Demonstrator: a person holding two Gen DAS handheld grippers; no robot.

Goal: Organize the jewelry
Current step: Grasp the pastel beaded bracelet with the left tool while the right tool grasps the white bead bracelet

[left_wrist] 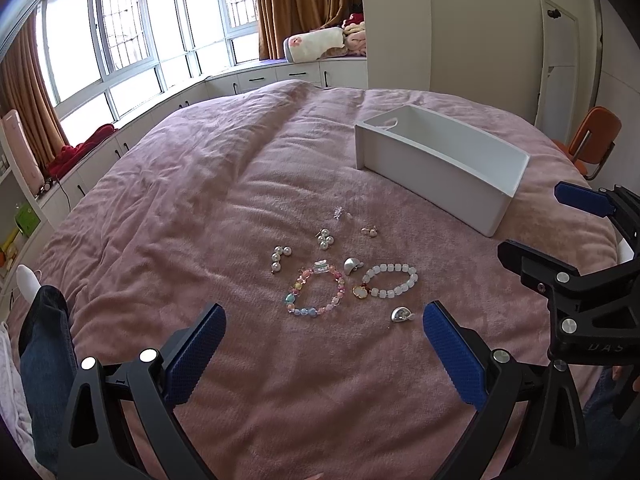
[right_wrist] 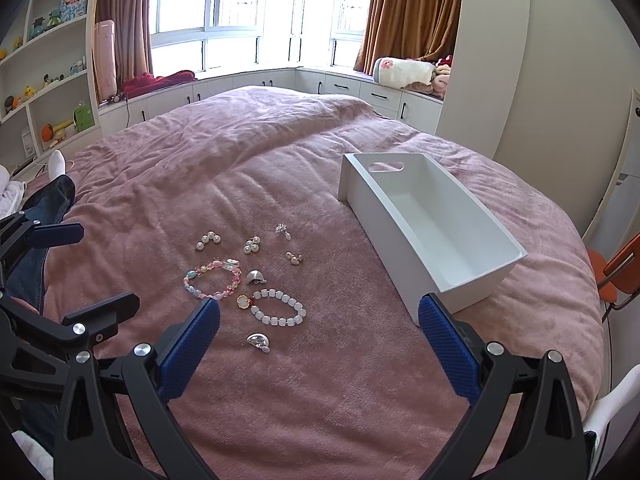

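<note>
Several pieces of jewelry lie on the pink bedspread point(left_wrist: 240, 168): a pastel bead bracelet point(left_wrist: 315, 292), a white bead bracelet point(left_wrist: 390, 285) with a gold charm, pearl earrings point(left_wrist: 325, 238), a pearl clip point(left_wrist: 280, 257) and silver ear cuffs point(left_wrist: 401, 314). An empty white box point(left_wrist: 440, 164) stands behind them to the right. My left gripper point(left_wrist: 324, 344) is open just short of the jewelry. My right gripper point(right_wrist: 320, 340) is open and empty, with the white bracelet point(right_wrist: 279, 307), silver cuff point(right_wrist: 259, 342) and box point(right_wrist: 428, 228) ahead.
A person's jeans leg and white sock point(left_wrist: 40, 320) lie on the bed's left side. An orange chair point(left_wrist: 592, 140) stands beyond the right edge. Window cabinets and shelves point(right_wrist: 48, 80) ring the far side.
</note>
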